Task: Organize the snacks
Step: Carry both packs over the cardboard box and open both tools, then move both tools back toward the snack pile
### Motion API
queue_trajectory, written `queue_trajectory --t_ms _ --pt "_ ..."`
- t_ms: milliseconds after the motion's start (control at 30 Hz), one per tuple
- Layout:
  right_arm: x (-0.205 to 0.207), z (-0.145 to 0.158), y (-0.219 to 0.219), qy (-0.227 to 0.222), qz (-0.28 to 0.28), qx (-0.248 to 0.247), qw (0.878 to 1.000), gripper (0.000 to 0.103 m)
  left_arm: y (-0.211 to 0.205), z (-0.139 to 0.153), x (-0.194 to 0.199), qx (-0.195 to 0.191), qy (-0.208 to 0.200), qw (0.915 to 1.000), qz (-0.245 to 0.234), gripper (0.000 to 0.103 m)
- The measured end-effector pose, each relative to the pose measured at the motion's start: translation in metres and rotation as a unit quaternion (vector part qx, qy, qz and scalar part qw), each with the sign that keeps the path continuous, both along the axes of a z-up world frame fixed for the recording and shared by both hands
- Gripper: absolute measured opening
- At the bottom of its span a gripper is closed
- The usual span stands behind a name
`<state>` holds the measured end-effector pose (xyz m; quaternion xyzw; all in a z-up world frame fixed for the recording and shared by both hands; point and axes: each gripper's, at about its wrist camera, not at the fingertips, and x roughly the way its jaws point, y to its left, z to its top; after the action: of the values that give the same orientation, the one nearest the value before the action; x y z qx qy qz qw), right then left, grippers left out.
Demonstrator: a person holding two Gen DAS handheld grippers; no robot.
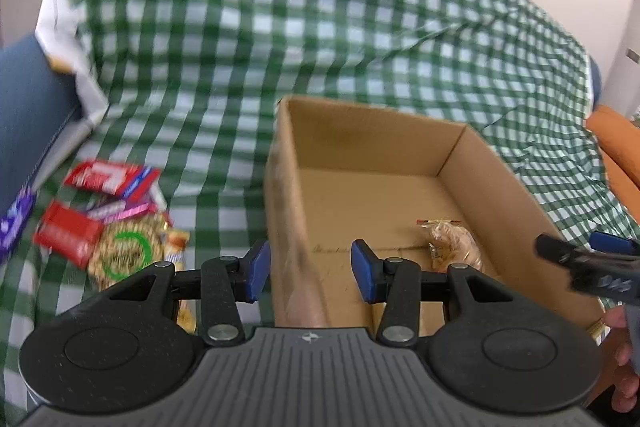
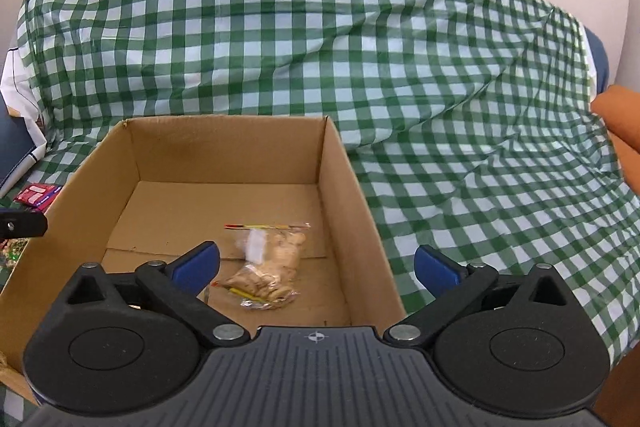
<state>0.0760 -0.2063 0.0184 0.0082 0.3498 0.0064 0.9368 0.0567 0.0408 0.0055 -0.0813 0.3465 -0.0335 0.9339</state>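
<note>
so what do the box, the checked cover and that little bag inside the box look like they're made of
Box: plain brown corrugated cardboard, matte, with creased fold lines on its floor.
Checked cover: green and white, thin and wrinkled with a slight sheen, so probably plastic sheeting, possibly fabric.
Little bag: clear glossy plastic film; the beige snacks show through it.

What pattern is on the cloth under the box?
Green and white checks on the cloth, under the cardboard box; the right wrist view shows it best.
</note>
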Motion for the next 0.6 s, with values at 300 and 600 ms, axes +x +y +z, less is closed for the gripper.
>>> queue_trajectory --t_ms 300,600 --pt "0.001 0.001 -0.014 0.016 -0.029 0.043 0.999 0.103 -0.004 -0.015 0.004 -0.023 0.049 0.9972 -0.052 0.054" --pt "-0.004 -0.001 -0.019 0.019 -0.045 0.030 0.998 0.102 -0.007 -0.011 -0.003 -0.024 0.037 0.9968 -0.066 0.051"
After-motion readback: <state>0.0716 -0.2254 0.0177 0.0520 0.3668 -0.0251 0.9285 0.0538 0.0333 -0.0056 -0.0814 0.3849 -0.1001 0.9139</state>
